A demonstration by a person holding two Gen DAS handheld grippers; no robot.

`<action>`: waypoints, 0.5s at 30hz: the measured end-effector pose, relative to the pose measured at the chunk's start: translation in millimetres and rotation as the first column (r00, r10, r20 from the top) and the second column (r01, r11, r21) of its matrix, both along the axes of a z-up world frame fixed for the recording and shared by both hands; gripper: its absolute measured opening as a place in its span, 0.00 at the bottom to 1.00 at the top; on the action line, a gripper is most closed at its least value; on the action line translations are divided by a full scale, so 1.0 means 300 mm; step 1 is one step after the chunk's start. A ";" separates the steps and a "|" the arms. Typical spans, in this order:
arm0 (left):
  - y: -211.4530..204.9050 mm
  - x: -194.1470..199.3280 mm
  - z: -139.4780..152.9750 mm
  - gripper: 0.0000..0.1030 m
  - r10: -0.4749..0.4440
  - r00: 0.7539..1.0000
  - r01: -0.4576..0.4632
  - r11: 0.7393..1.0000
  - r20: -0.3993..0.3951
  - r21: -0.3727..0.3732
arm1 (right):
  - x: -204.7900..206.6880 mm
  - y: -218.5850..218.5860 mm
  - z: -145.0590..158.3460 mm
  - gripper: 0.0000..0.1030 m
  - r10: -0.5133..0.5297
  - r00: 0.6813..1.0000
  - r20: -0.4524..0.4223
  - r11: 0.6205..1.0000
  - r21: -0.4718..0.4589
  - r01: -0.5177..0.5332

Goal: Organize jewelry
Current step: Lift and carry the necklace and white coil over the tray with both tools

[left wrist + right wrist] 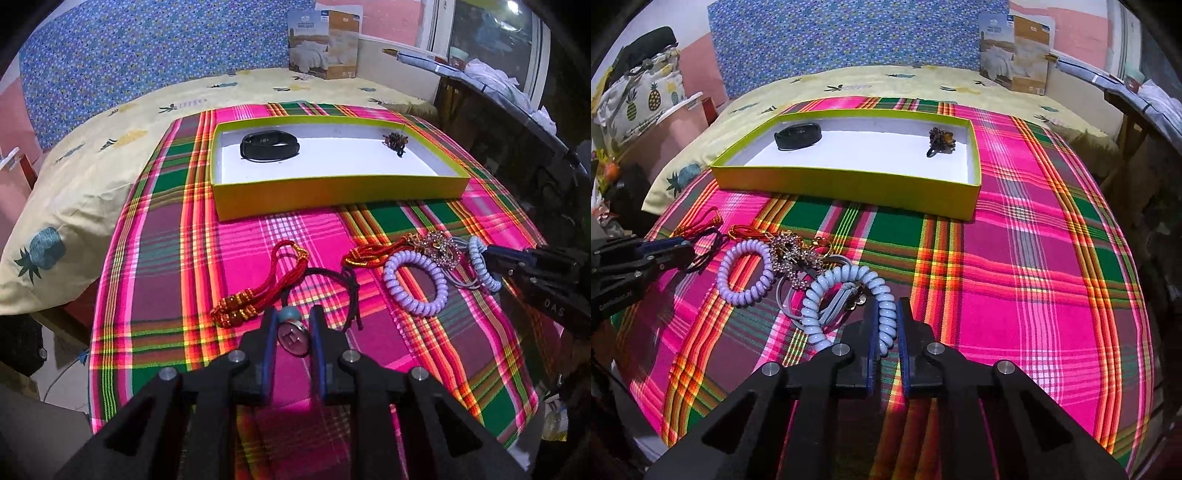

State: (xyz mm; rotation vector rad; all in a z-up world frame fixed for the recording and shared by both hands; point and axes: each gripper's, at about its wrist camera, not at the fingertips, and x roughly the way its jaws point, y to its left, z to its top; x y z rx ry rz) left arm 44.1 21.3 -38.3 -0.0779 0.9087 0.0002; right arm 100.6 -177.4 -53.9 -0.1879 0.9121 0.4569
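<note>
The left gripper (291,325) is closing its jaws on the oval pendant (292,339) of a black cord bracelet (332,291), the pads pressing its sides, with the cord looping ahead of the jaws across the plaid cloth (229,266). The right gripper (886,321) is holding a pale blue coil band (846,295) between nearly closed jaws; whether the pads are truly biting is hard to tell, since the coil is bulging out to the left.

Well beyond both jaws the yellow tray (849,184) is sitting with a black wristband (798,136) and a beaded ring (942,138) already inside.

The main risk is tangling: the blue coil is lying against grey rings (786,295) and a rhinestone piece (794,251), so lifting could be dragging those along. Likewise the black cord is crossing a red tassel bracelet (258,291) just left of the left jaws and may snag it. The smooth pendant could also slip out sideways.
</note>
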 end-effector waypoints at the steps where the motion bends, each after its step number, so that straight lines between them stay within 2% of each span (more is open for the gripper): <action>1: 0.002 -0.003 0.002 0.18 -0.003 1.000 0.003 1.000 0.000 -0.007 | -0.002 -0.005 0.001 0.09 -0.004 1.000 -0.002 1.000 0.007 0.004; 15: -0.041 -0.071 0.077 0.18 -0.080 0.995 0.086 0.992 0.064 -0.090 | -0.076 -0.068 0.092 0.09 -0.044 0.998 0.040 0.998 0.057 0.042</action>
